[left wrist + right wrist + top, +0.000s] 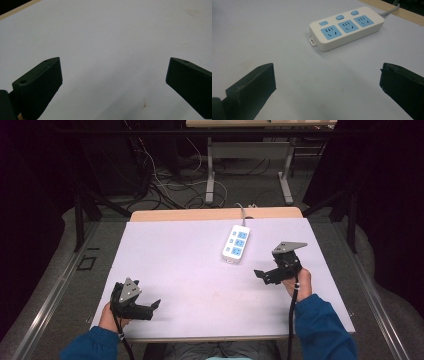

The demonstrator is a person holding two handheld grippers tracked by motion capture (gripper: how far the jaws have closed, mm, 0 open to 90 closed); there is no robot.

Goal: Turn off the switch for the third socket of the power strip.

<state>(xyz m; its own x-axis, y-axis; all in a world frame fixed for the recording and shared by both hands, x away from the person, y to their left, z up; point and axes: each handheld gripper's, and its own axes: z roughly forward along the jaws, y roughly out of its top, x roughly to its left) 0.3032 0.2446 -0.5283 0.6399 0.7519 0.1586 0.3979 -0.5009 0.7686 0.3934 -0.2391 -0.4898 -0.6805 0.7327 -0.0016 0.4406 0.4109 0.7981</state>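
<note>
**Power strip ahead of the right tongs**

Both the left tongs (150, 309) and right tongs (261, 275) gape wide and hold nothing. Just beyond the right pair, the white power strip (345, 27) lies flat on the surface (190, 270). It looks rigid, light and smooth-sided; gripping across its narrow width seems safest, since its cable (390, 10) may drag.

Even light, dark surrounds, slight blur

Beyond my counter (165, 270), grey floor (250, 185) carries tangled cables (160, 185) far left; a second table's legs (210, 175) stand amid darkness.
</note>
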